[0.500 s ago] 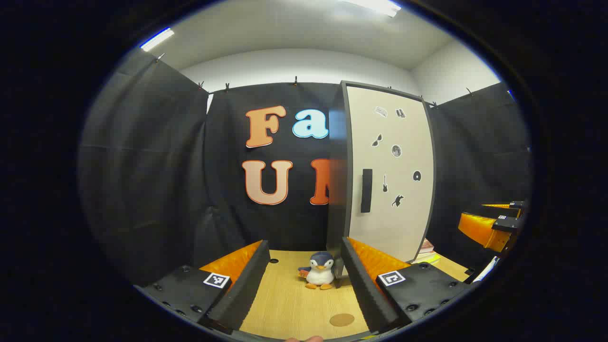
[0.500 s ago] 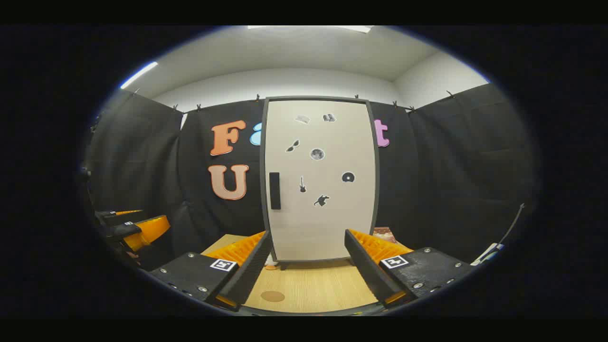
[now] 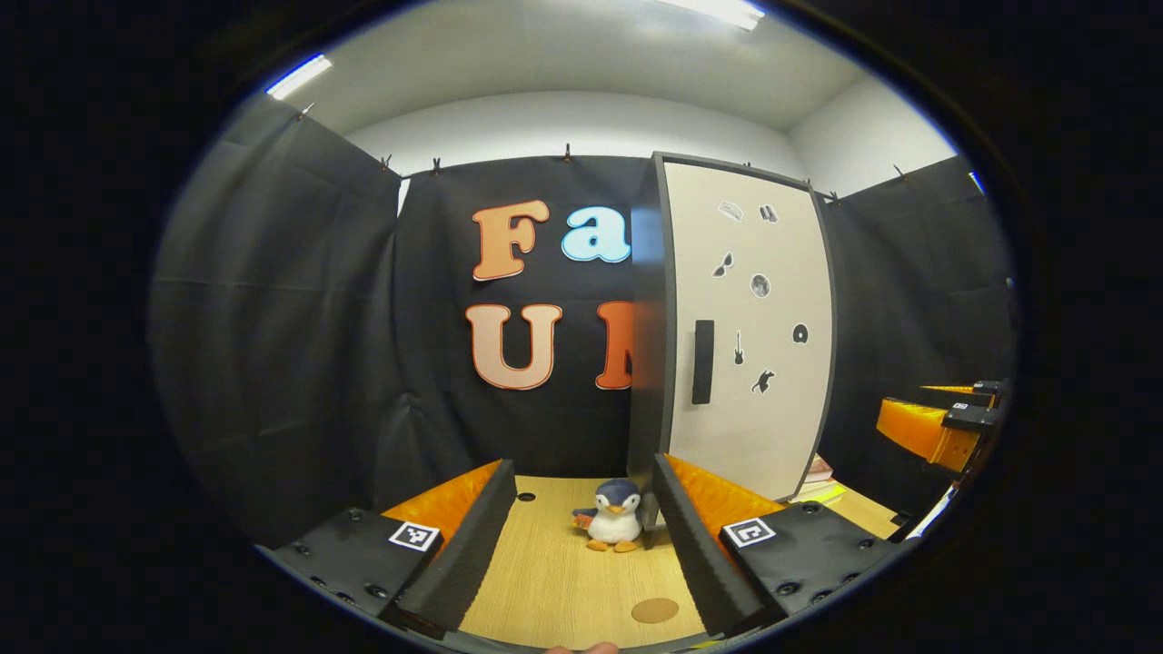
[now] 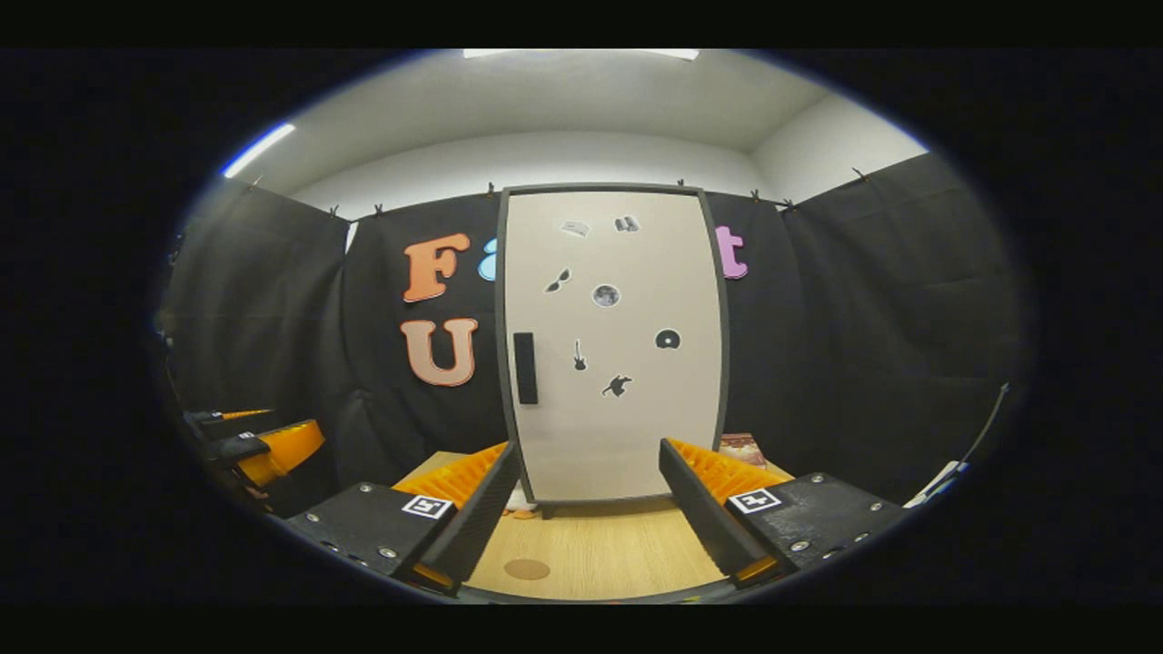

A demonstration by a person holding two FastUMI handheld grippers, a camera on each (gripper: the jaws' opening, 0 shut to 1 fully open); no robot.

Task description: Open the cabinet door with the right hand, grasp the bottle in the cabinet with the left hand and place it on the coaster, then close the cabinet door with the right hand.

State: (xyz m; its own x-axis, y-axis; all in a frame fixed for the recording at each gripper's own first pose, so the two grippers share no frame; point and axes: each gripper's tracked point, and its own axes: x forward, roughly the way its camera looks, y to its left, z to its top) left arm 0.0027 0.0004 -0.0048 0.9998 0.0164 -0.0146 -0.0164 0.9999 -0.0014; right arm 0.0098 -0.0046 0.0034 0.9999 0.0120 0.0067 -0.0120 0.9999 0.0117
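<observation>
Black cloth walled the booth behind a wooden desk (image 4: 600,554). The cabinet door (image 4: 609,345) stood closed, bottle hidden inside, coaster (image 4: 527,569) nearby. Both hand-held grippers, right (image 4: 591,509) and left (image 3: 581,536), were spread apart; the right likely needed the handle (image 4: 525,368) next.

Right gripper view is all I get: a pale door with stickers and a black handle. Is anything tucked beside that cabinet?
Observer: Yes. The left gripper view shows a toy penguin standing on the table at the cabinet corner nearest the handle.
Operator: And past the door's other edge?
Observer: A small stack of books lies on the table there, beside the cabinet.
Operator: Anything odd about the tabletop?
Observer: A small round hole is in it, on the penguin's far side from the cabinet.
</observation>
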